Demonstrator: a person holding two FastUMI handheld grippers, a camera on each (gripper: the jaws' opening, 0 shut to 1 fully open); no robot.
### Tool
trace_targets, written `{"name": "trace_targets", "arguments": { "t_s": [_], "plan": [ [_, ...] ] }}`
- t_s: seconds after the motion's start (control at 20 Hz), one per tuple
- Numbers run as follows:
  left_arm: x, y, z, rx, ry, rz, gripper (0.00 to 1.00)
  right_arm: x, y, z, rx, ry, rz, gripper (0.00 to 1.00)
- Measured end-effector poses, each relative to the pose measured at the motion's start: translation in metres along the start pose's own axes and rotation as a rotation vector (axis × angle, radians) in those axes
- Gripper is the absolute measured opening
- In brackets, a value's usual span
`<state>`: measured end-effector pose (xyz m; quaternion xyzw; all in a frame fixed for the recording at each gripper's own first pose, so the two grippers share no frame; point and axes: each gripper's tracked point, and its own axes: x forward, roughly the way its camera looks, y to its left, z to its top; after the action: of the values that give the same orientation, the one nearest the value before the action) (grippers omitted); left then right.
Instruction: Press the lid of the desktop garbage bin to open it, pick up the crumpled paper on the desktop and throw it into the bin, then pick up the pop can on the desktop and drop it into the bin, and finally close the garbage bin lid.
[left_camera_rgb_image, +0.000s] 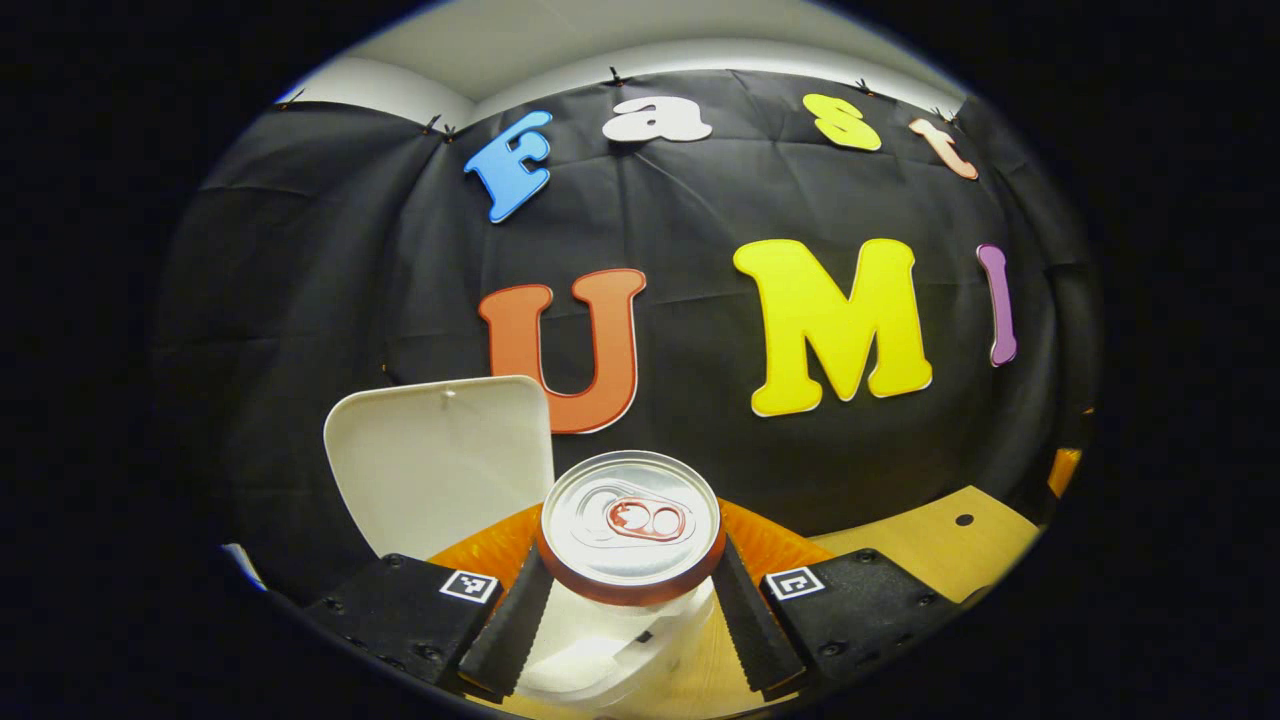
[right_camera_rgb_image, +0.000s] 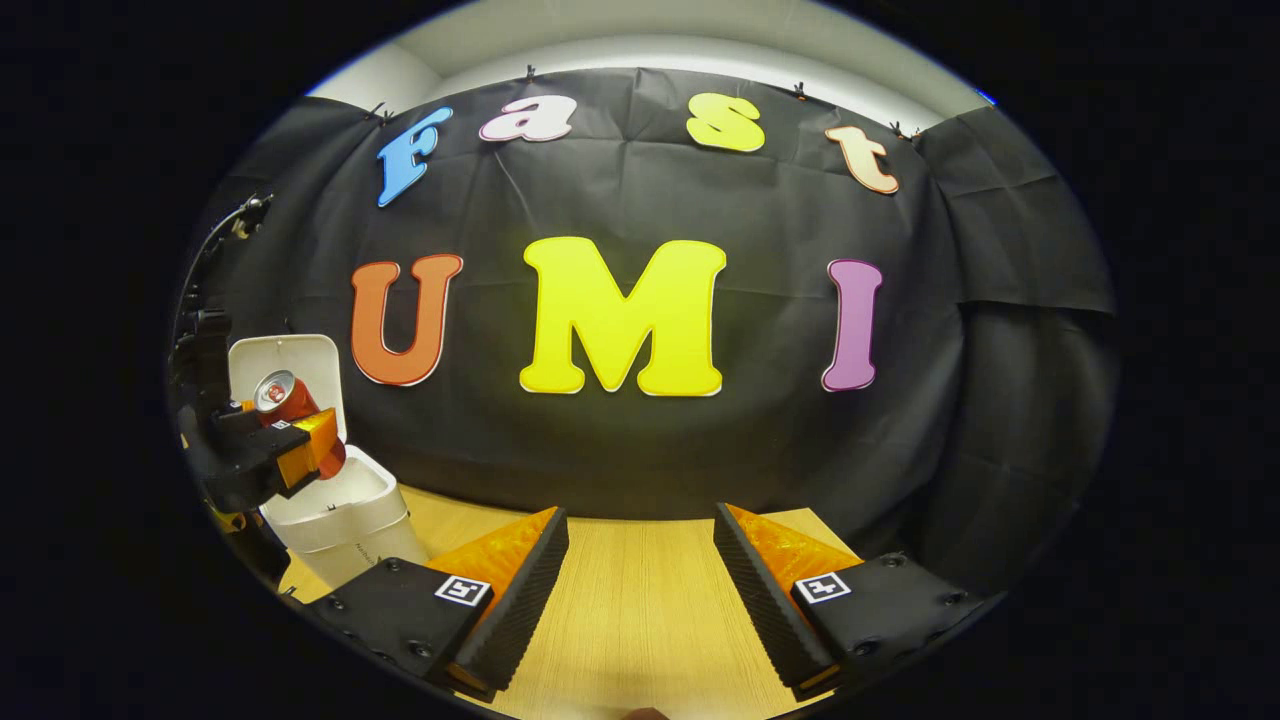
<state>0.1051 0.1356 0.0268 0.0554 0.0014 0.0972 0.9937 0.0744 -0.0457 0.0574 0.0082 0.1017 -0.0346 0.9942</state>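
In the left gripper view my left gripper (left_camera_rgb_image: 632, 590) is shut on the red pop can (left_camera_rgb_image: 631, 520), whose silver top with its pull tab faces the camera. The can hangs over the open mouth of the white bin (left_camera_rgb_image: 610, 655), and the bin's white lid (left_camera_rgb_image: 440, 462) stands raised behind it on the left. In the right gripper view my right gripper (right_camera_rgb_image: 640, 590) is open over the wooden desktop (right_camera_rgb_image: 640, 620) with nothing between its fingers. Far to its left the left gripper (right_camera_rgb_image: 305, 440) holds the pop can (right_camera_rgb_image: 290, 405) above the bin (right_camera_rgb_image: 345, 515), in front of the raised lid (right_camera_rgb_image: 300, 360).
The wooden desktop (left_camera_rgb_image: 930, 540) runs back to the black cloth wall. In the right gripper view the bin stands at the desk's left end, near the cloth.
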Motion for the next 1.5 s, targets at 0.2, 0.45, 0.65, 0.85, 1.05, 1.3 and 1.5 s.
{"name": "trace_targets", "arguments": {
  "t_s": [0.2, 0.45, 0.65, 0.85, 1.05, 1.3, 1.5],
  "plan": [
    [0.010, 0.020, -0.006, 0.006, 0.020, 0.051, 0.75, 0.003, 0.000, -0.003, 0.005, 0.014, 0.009, 0.93],
    [0.011, 0.020, -0.006, -0.001, 0.018, 0.055, 0.89, 0.005, -0.004, -0.002, 0.004, 0.008, 0.009, 0.94],
    [0.010, 0.017, 0.028, 0.020, -0.051, 0.039, 0.95, 0.007, -0.008, -0.001, 0.012, 0.010, 0.013, 0.94],
    [0.017, 0.025, 0.069, 0.020, -0.113, 0.032, 0.96, 0.009, -0.009, -0.002, 0.022, 0.017, 0.021, 0.93],
    [0.030, 0.048, 0.096, 0.011, -0.130, 0.056, 0.96, 0.010, -0.013, -0.004, 0.033, 0.023, 0.026, 0.94],
    [0.052, 0.097, 0.110, -0.025, -0.131, 0.128, 0.96, 0.010, -0.017, -0.009, 0.043, 0.042, 0.029, 0.94],
    [0.067, 0.137, 0.096, -0.054, -0.077, 0.188, 0.96, 0.010, -0.016, -0.012, 0.054, 0.054, 0.039, 0.94]
  ]
}}
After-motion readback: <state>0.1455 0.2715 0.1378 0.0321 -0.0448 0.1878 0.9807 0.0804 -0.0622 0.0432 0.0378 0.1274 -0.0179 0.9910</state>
